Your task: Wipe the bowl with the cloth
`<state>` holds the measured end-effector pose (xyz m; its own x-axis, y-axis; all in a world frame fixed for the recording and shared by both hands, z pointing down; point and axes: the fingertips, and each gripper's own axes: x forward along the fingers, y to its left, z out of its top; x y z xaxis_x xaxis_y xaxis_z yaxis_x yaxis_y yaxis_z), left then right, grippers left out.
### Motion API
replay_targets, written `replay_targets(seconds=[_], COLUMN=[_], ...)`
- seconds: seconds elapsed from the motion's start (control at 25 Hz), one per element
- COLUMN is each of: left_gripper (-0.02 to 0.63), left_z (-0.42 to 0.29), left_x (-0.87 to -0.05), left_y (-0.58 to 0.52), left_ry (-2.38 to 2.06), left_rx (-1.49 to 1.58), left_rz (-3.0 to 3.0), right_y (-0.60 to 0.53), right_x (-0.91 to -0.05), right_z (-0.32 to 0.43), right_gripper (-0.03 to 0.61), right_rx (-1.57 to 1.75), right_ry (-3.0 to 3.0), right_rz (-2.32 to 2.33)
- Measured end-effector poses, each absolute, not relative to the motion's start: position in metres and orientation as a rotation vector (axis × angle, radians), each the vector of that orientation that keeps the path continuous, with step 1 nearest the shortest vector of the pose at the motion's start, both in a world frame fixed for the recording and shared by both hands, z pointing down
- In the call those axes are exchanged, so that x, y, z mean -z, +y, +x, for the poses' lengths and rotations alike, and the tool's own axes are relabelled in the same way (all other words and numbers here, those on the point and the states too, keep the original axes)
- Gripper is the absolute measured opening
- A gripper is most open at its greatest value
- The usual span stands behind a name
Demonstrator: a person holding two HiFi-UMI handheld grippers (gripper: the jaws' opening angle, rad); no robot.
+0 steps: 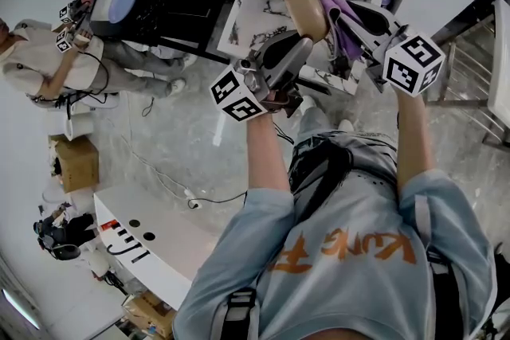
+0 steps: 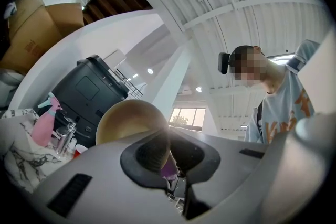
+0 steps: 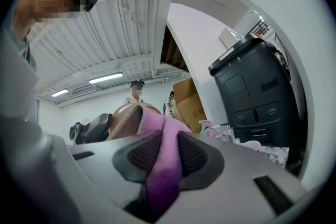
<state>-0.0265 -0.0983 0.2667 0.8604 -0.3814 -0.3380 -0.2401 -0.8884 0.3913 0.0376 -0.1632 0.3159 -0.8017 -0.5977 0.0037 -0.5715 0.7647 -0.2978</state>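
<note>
Right now your left gripper [image 2: 167, 157] has its jaws pinched on the rim of the bowl [image 2: 128, 120], holding it up off the desk [image 1: 253, 8] so your right gripper [image 3: 163, 152], jaws clamped on the purple cloth [image 3: 167, 176], can press the fabric against it.

Left tool [image 1: 296, 45] holds bowl [image 1: 306, 12], right tool [image 1: 356, 18] holds cloth [image 1: 340, 21] against it

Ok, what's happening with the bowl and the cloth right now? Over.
Left gripper shut on bowl rim. Right gripper shut on cloth. Cloth against bowl, held in the air. Nothing blocking.
</note>
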Motion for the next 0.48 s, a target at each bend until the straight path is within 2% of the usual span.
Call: replay_targets(seconds=[0.48], left_gripper=[0.029], left_z=[-0.064], left_x=[-0.289], left_y=[-0.136], left_ry=[-0.895], left_rx=[0.501], left_rz=[2.592], right_y=[-0.173], right_x=[-0.336], right_z=[0.046], right_gripper=[0.11], right_rx=[0.42], right_ry=[2.907], right_rz=[-1.14])
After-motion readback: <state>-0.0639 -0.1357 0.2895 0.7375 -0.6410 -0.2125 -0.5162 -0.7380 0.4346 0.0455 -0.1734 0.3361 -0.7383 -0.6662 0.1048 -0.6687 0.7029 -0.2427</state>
